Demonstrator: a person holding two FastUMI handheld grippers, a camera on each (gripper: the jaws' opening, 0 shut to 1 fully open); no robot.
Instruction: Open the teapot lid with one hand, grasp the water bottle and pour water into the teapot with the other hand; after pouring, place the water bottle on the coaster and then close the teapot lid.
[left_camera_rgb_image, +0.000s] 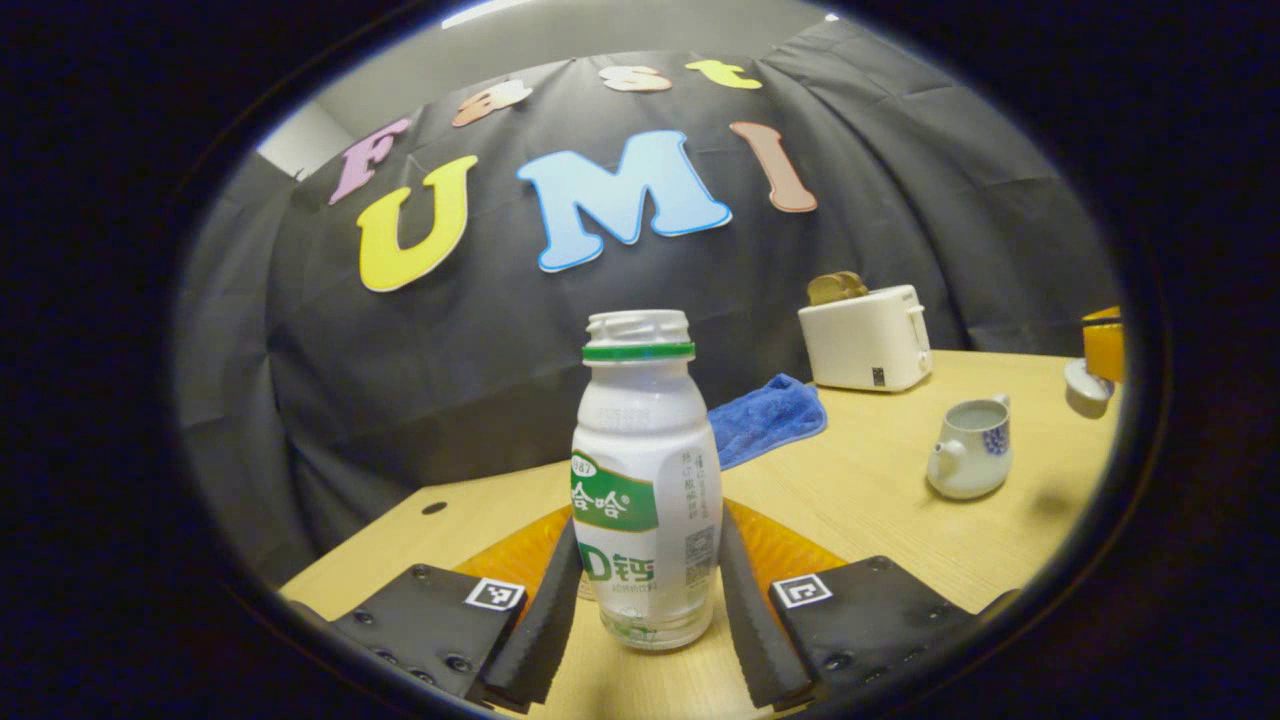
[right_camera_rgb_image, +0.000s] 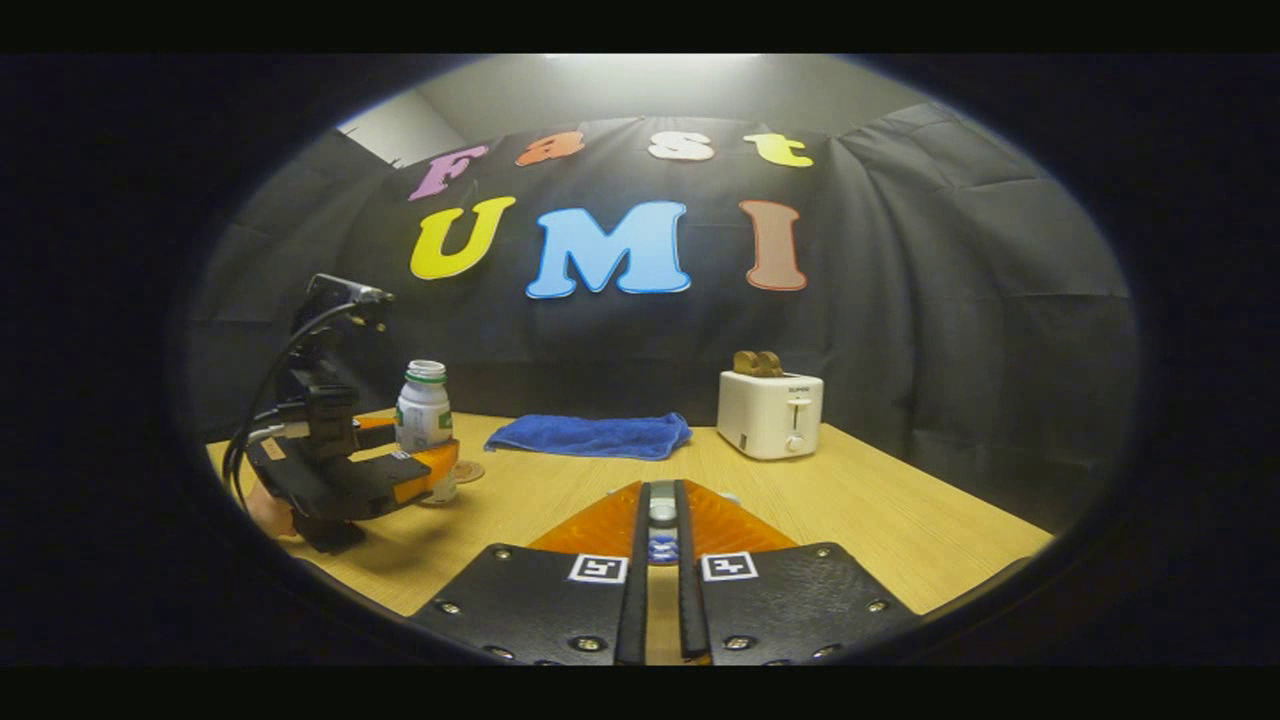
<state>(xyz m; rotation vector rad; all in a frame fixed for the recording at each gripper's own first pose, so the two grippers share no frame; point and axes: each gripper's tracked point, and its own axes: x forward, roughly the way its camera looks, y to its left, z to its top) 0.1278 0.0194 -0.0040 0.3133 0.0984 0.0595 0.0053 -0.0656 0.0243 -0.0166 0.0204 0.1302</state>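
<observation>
The teapot (left_camera_rgb_image: 972, 448) is standing open near the surface's right edge. The right tool (right_camera_rgb_image: 661, 560) is pinching its lid (right_camera_rgb_image: 662, 512); the left tool (left_camera_rgb_image: 648, 590) is bracketing the upright water bottle (left_camera_rgb_image: 645, 480), with contact unclear, so pouring, placing on the coaster and closing remain.

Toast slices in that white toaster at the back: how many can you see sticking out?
2. Both brown toast slices stand side by side in the slots on top of the white plastic toaster, by the black cloth wall; in the left gripper view they overlap and read as one lump.

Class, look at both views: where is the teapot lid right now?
Off the pot: in the right gripper view the right gripper pinches the teapot lid; in the left gripper view it hangs at the right edge, beyond the open teapot.
</observation>
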